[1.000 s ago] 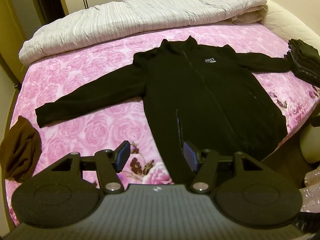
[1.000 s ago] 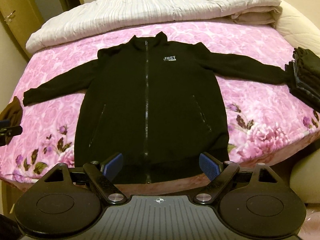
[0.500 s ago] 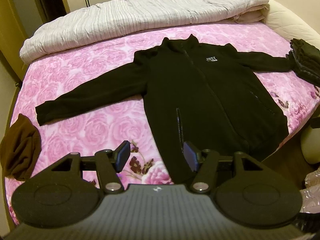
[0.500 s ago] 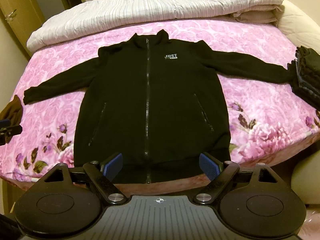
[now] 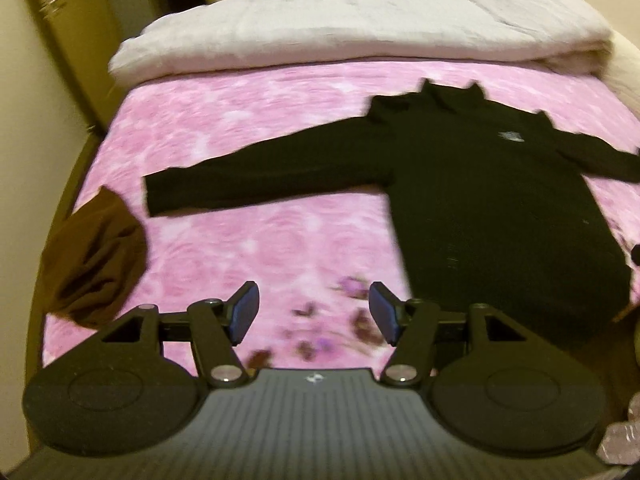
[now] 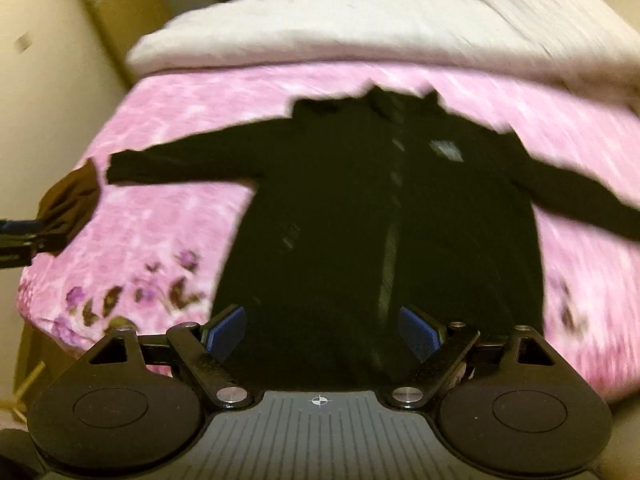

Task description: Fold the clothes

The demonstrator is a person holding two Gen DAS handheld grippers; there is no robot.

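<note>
A black zip-up jacket lies flat and face up on the bed, on the pink floral bedcover, both sleeves spread out to the sides and nothing folded over. Its long axis runs from the hem at the bed's near edge to the collar, which points toward the rolled white duvet at the far side of the bed.

The right hand-held gripper is plainly the nearer one. It hangs just above the jacket's hem, almost on the zip line, its blue pads spread wide with nothing between them. The jacket's body runs straight ahead of it.

The left hand-held gripper hangs over bare bedcover, off the jacket's left flank. Its jaws are also wide apart and empty. From there the jacket's body lies ahead and to the right, and the left sleeve stretches crosswise ahead of it, cuff toward the bed's left edge. That sleeve looks the natural reach for this hand; the other sleeve falls to the right gripper's side.

By count: one spread jacket, two sleeves out, two grippers, one duvet, and one bunched brown garment near the left sleeve's cuff, apart from it. Both views are blurred, so finer detail is beyond telling.
</note>
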